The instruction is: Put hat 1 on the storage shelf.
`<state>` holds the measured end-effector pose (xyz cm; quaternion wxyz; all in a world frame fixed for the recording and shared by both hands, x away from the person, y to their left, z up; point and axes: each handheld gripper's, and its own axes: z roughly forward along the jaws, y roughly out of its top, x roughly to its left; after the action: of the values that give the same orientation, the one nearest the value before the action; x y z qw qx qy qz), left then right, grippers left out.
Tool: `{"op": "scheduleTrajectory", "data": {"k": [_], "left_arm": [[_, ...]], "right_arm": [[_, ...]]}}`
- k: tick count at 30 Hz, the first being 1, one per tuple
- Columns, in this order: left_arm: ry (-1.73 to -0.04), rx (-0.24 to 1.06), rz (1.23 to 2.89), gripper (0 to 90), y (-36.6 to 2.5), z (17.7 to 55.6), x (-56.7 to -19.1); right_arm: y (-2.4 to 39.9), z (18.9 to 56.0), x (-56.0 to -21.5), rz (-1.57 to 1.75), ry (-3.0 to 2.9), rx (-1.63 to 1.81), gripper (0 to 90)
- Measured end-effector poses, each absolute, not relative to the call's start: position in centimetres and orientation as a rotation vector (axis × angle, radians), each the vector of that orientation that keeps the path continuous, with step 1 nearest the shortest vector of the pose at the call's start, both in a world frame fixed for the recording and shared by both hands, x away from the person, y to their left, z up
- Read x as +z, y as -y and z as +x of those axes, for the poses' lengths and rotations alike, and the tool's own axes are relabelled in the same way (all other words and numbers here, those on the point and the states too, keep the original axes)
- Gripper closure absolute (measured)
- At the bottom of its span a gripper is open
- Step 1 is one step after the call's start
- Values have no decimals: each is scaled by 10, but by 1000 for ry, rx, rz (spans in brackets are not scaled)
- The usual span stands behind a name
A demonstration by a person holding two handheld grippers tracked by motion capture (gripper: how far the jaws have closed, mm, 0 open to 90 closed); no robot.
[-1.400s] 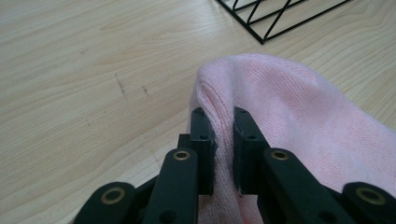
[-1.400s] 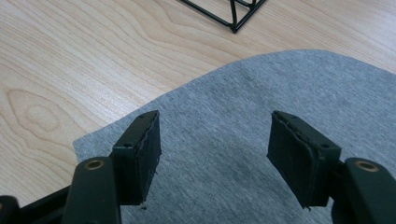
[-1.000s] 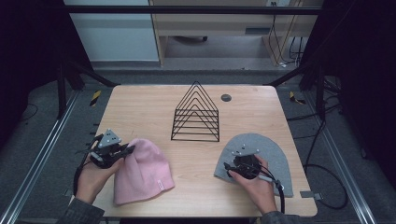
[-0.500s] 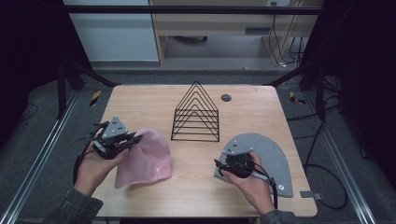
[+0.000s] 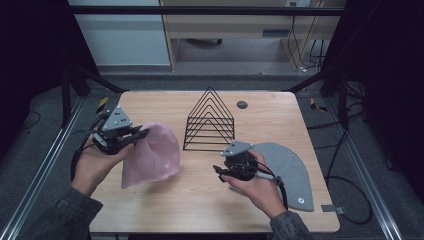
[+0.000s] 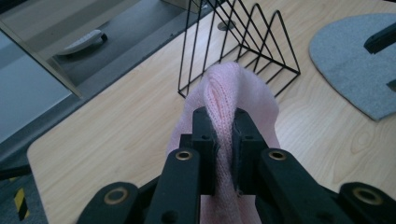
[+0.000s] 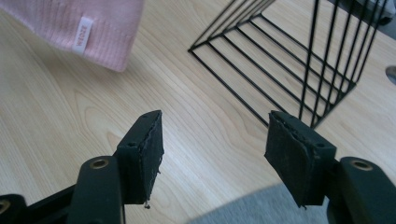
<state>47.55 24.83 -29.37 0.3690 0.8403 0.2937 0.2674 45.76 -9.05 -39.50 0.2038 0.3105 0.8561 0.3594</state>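
Our left gripper (image 5: pixel 141 134) pinches a fold of the pink knit beanie (image 5: pixel 152 155), raised above the wooden table (image 5: pixel 200 200) left of the black wire rack (image 5: pixel 211 122). Our right gripper (image 5: pixel 220 171) hangs open, empty, beside the flat grey felt hat (image 5: pixel 290 167). We judge the soft ribbed knit could slip free or snag the rack's thin rods.

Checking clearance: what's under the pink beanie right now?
Bare wood of the table. The pink beanie hangs from the left gripper, jaws shut on a fold; only its lower edge seems to reach the tabletop. The patch beneath stays hidden.
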Motion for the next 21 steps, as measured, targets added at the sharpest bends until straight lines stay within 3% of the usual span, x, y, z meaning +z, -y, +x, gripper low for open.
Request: {"op": "scheduleTrajectory", "data": {"k": [21], "left_arm": [[-717,710,2071,822,-255,483,-241]], "right_arm": [[35,473,-356,726,-2457,1041,385]]}}
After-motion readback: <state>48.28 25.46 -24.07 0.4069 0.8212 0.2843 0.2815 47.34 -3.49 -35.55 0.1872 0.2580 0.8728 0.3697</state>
